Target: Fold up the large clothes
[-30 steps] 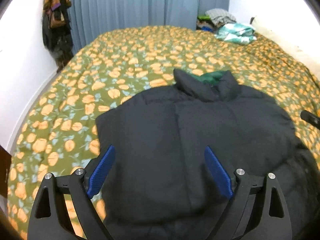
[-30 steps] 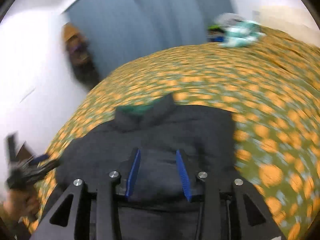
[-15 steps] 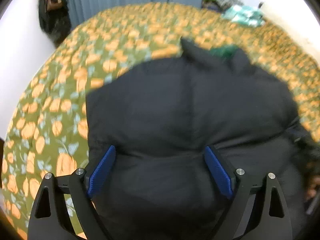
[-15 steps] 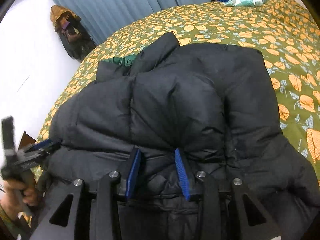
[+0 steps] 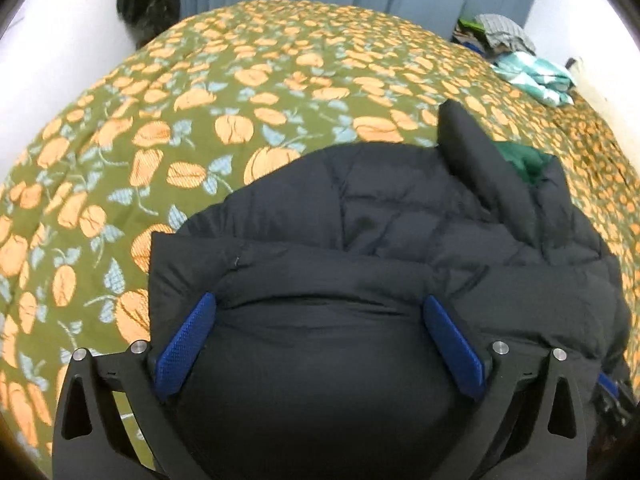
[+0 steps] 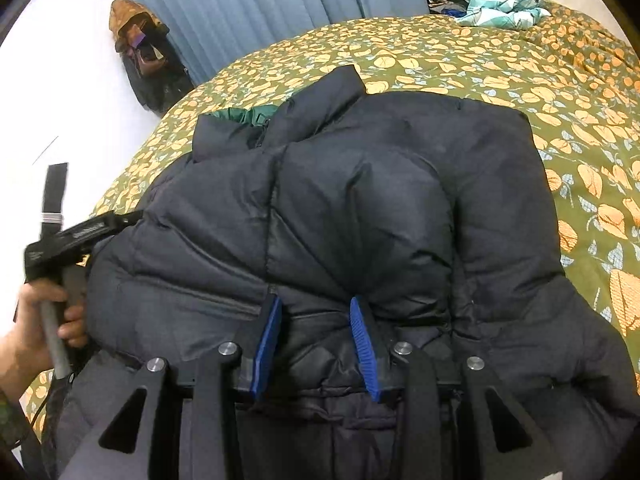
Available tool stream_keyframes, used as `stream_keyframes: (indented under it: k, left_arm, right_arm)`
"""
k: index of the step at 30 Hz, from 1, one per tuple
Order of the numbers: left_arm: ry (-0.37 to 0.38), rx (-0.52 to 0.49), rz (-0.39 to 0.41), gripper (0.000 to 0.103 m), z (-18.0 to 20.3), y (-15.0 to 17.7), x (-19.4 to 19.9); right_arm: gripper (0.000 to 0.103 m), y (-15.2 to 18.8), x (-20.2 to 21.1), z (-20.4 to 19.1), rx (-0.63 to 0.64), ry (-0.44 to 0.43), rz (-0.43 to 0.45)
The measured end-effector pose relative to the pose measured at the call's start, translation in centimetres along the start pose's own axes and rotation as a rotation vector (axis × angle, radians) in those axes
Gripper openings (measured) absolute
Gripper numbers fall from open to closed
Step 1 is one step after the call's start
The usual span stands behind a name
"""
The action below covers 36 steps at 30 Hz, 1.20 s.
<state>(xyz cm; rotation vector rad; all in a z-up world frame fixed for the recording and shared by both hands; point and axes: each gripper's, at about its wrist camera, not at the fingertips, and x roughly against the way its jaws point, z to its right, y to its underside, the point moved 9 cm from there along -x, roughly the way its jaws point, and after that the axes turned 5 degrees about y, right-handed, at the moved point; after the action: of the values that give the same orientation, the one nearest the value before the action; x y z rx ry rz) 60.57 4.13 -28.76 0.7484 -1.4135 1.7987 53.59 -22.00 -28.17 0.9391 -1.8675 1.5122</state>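
A black puffer jacket (image 5: 400, 248) with a green lining at the collar lies on the bed, its near hem bunched up; it also shows in the right wrist view (image 6: 360, 200). My left gripper (image 5: 316, 336) is wide open, its blue pads (image 5: 188, 344) straddling the jacket's near hem fold. My right gripper (image 6: 316, 340) has its jaws partly closed, pinching a bunched fold of the jacket's hem between the blue pads (image 6: 362, 344). The left gripper and the hand holding it show at the jacket's left side in the right wrist view (image 6: 60, 240).
The bed has a green quilt (image 5: 200, 120) with orange fruit print. A pile of clothes (image 5: 532, 72) lies at the far right corner. Grey-blue curtains (image 6: 260, 8) hang behind. Bags (image 6: 148, 60) hang on the left wall.
Both grippers have come down and forward onto the jacket's near hem. The hem has bunched up toward the collar. The right jaws stay pinched on the fold.
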Motion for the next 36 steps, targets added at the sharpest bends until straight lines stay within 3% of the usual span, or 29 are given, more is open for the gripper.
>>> stream_keyframes:
  k: [9,15,19,21,27,30,32,36]
  left_arm:
    - [-0.011,-0.03,-0.032,0.102,0.2,0.0,1.1]
    - [0.089,-0.081,-0.014,0.102,0.9,1.9,5.9]
    - [0.053,-0.114,-0.062,0.103,-0.1,4.1,4.1]
    - [0.072,-0.082,-0.06,0.103,-0.3,4.5,3.6]
    - [0.054,-0.084,-0.036,0.102,0.1,5.2,6.6]
    - [0.115,-0.122,0.002,0.102,1.1,7.5,10.5]
    - [0.152,-0.146,0.007,0.102,1.7,9.8,12.5]
    - [0.187,-0.221,0.004,0.102,3.4,15.2,15.9]
  right_arm:
    - [0.036,0.1,-0.4,0.1,0.007,0.006,0.008]
    - [0.036,0.2,-0.2,0.1,0.001,0.003,0.014]
    - [0.036,0.2,-0.2,0.0,0.012,0.017,0.017]
    - [0.036,0.2,-0.2,0.0,0.016,0.021,0.015]
    - [0.038,0.2,1.1,-0.1,0.016,0.028,0.016]
    - [0.046,1.3,3.6,-0.4,0.031,0.044,0.024]
    - [0.062,2.9,5.2,-0.7,0.062,0.059,0.009]
    - [0.063,8.2,8.2,-1.6,0.133,0.088,-0.024]
